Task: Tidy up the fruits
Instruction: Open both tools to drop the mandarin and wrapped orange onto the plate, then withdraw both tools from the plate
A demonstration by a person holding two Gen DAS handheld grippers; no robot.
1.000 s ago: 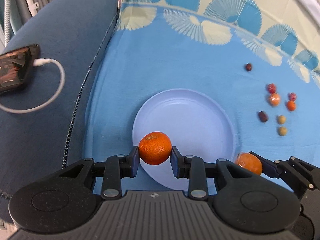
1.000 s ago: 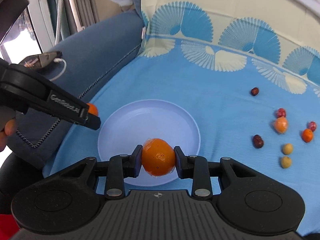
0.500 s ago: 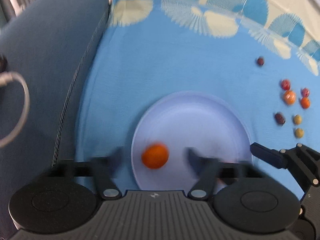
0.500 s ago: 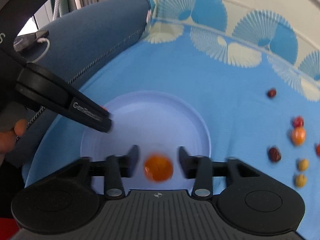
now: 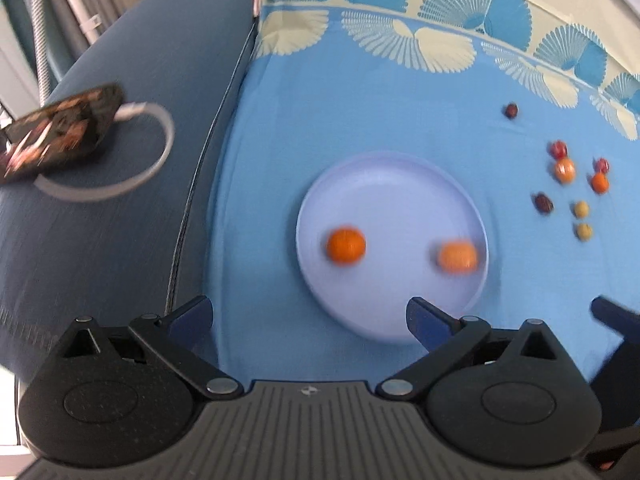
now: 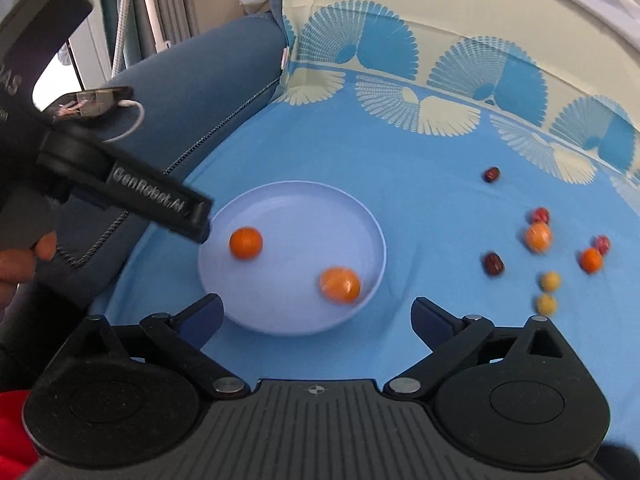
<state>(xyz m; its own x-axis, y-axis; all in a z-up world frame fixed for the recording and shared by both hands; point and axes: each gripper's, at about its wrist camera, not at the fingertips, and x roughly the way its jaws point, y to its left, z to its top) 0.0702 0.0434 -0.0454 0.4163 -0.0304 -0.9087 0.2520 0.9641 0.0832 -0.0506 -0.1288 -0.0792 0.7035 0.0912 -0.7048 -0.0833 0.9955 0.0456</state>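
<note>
Two orange tangerines lie apart in the pale blue plate [image 5: 384, 176]: one at its left [image 5: 346, 245] and one at its right [image 5: 457, 257]. In the right wrist view the plate [image 6: 304, 200] holds the same left tangerine [image 6: 245, 242] and right tangerine [image 6: 340, 284]. My left gripper [image 5: 308, 318] is open and empty, above the plate's near edge. My right gripper [image 6: 318, 314] is open and empty, also at the near edge. A finger of the left gripper [image 6: 160, 204] reaches over the plate's left rim.
Several small fruits lie on the blue cloth right of the plate: dark red ones [image 6: 494, 263], orange ones [image 6: 539, 237] and yellowish ones [image 6: 550, 280]. A dark blue sofa arm [image 5: 120, 200] on the left carries a phone [image 5: 60, 130] with a white cable.
Both grippers have opened and let go of their tangerines, which now lie in the plate. Both grippers have pulled up and back from the plate.
</note>
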